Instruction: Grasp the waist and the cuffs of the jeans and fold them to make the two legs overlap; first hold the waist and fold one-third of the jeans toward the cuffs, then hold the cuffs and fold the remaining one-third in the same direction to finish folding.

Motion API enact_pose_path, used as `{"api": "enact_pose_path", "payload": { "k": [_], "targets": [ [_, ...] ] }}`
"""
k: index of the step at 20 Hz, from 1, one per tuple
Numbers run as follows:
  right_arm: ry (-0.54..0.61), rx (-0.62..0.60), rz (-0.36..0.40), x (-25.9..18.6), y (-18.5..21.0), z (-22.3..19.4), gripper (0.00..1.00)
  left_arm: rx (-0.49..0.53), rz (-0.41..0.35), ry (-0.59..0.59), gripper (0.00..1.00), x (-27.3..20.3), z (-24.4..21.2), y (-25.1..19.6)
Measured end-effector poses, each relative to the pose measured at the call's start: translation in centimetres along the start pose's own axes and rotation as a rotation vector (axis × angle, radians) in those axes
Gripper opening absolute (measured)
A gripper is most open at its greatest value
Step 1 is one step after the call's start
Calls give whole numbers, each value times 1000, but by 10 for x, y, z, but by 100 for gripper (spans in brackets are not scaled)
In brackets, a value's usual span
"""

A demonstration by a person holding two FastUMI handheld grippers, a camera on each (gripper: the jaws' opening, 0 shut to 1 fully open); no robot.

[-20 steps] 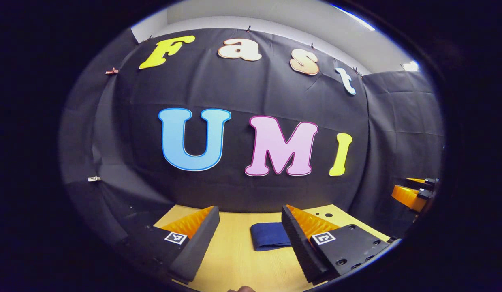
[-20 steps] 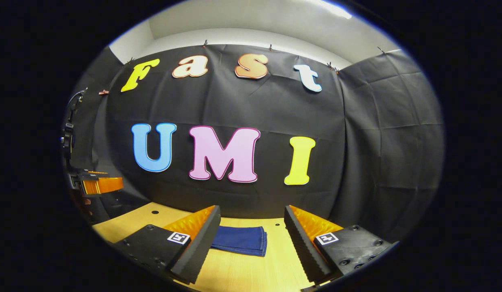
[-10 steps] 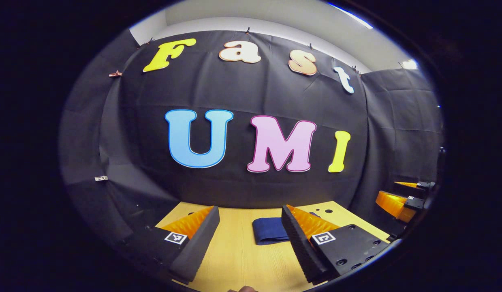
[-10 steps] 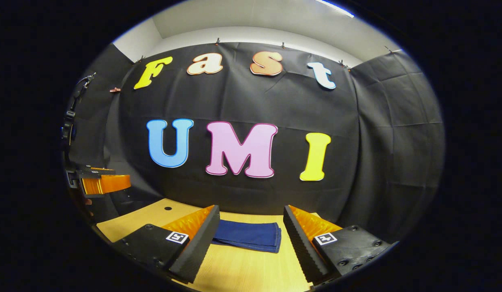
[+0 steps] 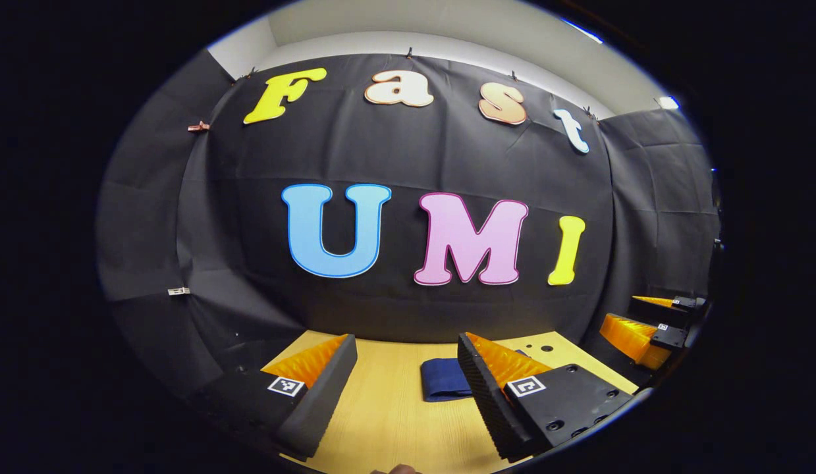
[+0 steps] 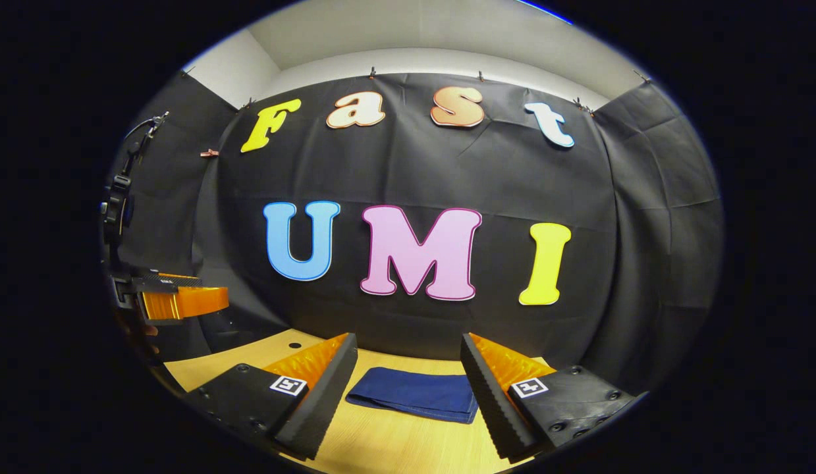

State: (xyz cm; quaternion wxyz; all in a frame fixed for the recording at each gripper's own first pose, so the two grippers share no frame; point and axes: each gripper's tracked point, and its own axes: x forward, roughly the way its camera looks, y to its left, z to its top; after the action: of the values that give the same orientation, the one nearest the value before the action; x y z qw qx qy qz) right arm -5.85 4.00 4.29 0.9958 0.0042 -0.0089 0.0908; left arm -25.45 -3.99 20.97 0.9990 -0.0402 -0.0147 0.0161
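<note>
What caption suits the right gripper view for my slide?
Open right hand-held gripper above folded jeans on the wooden table.

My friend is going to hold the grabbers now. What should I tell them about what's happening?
Left gripper: open, holding nothing, raised above the table.
Right gripper: open, holding nothing, also raised above the table.
Jeans: lying on the wooden table as a small flat blue bundle, beyond both grippers, touched by neither.
Done: the jeans look folded into a compact stack, so the folds appear finished.
Left: probably nothing except checking the stack is tidy; how the layers lie can't be made out.
</note>
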Motion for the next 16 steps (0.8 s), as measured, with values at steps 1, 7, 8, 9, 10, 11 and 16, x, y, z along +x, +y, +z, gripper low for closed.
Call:
{"api": "enact_pose_path", "payload": {
  "k": [1, 7, 8, 9, 10, 11, 16],
  "targets": [
    [-1, -1, -1, 0, -2, 0, 95, 2, 3, -4, 96, 1, 1, -1],
    [3, 4, -29, 2, -13, -2, 96, -3, 7, -26, 96, 5, 7, -3],
    [5, 8, -31, 2, -14, -3, 96, 2, 5, -23, 96, 6, 6, -3],
    [8, 10, -34, 2, -16, -3, 96, 7, 5, -24, 96, 7, 5, -3],
    [9, 9, -38, 0, -18, -4, 96, 8, 3, -21, 96, 7, 4, -3],
    [13, 8, -42, -1, -19, -5, 96, 4, 2, -20, 96, 7, 5, -4],
    [34, 3, -55, -3, -22, -14, 97, -29, -7, -5, 96, 5, -2, -4]
  ]
}}
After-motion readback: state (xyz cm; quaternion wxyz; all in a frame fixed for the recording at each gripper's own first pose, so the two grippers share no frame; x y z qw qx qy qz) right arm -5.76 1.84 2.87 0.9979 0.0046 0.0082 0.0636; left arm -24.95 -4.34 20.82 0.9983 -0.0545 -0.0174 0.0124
